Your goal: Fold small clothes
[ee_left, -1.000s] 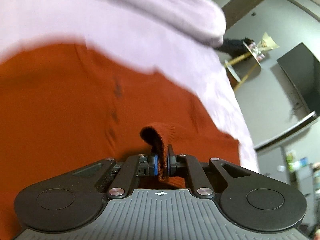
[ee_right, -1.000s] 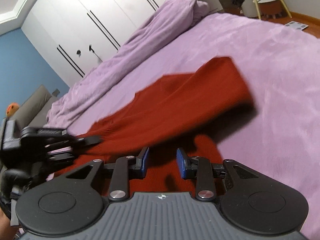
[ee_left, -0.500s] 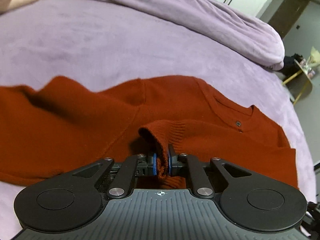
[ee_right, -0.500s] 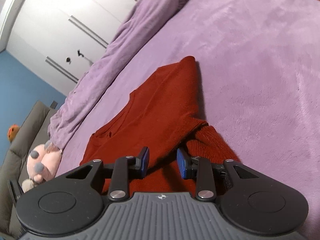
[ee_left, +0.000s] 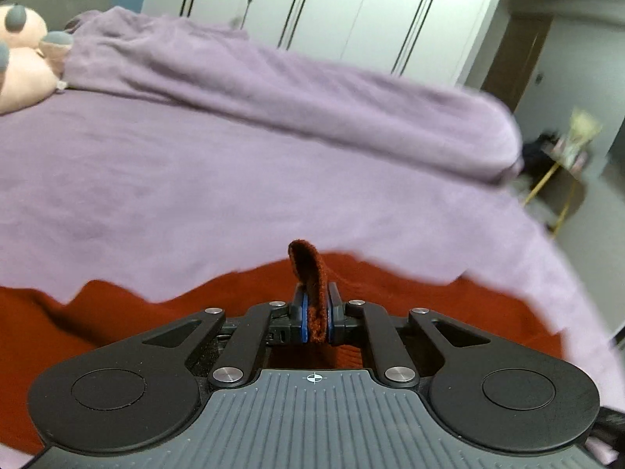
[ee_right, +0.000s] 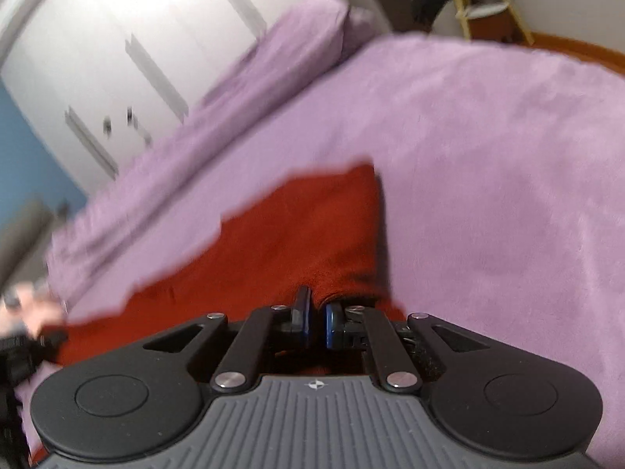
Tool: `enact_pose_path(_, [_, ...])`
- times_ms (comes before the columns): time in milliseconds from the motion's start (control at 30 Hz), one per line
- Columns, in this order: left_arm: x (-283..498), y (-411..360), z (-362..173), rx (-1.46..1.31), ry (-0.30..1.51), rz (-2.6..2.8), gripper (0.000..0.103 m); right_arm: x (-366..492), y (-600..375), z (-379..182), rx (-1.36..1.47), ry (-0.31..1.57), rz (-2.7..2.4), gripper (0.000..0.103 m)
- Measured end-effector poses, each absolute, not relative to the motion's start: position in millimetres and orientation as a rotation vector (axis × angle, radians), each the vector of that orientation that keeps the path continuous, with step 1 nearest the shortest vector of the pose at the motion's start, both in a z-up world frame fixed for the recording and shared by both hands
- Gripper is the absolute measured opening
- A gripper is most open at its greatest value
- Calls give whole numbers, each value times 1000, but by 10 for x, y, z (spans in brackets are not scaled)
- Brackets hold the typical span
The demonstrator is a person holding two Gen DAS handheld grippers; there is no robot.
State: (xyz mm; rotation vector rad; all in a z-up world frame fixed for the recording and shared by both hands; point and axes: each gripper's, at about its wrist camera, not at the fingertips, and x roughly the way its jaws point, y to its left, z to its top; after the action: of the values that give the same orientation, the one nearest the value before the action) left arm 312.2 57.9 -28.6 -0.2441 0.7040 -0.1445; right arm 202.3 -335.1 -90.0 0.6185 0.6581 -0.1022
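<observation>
The red sweater [ee_left: 449, 312] is lying spread on the purple bed [ee_left: 195, 195], close to the near edge of the bed where the person is working. The left tongs [ee_left: 316, 318] are closed tightly on a cuff or hem of the sweater, and a small loop of the red knit is standing up between the blue pads. This hold is probably for carrying that part over the body of the sweater to make a fold. The right tongs [ee_right: 317, 322] have just been closing, and now the pads are standing almost together with only a thin gap. They are sitting over the red knit at the near edge of the sweater, but the picture is blurred, so one cannot tell if any cloth is really pinched between them. It seems the right side is trying to take the other corner, so both ends can be lifted together and the fold stays straight. Beyond the sweater, a rolled purple duvet [ee_left: 312, 90] is lying along the far side of the bed, and a pink plush toy [ee_left: 23, 66] is resting at the far left corner of the bed. White wardrobe doors [ee_left: 351, 11] are standing behind the bed. The bed surface beyond the sweater is free, so nothing is standing in the way of the fold.
</observation>
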Motion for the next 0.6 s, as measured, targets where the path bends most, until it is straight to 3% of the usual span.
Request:
enact_pose_path(200, [3161,695,-649,-257,821,-114,10,1772,-3485,-641,599,608,-6,18])
enact_pose_path(333, [3181,664,-670,-271,826,-105,10,2021,-3532,-542,543,615,-80,36])
enact_pose_path(533, [3140,649,-595,-257,817,-113,10,2650,-3313,-704,342,755,-134,35])
enact_pose_path(600, [3145,668,-600,-267,824,-113,10,2731,-3253,-737,275,780,-147,28])
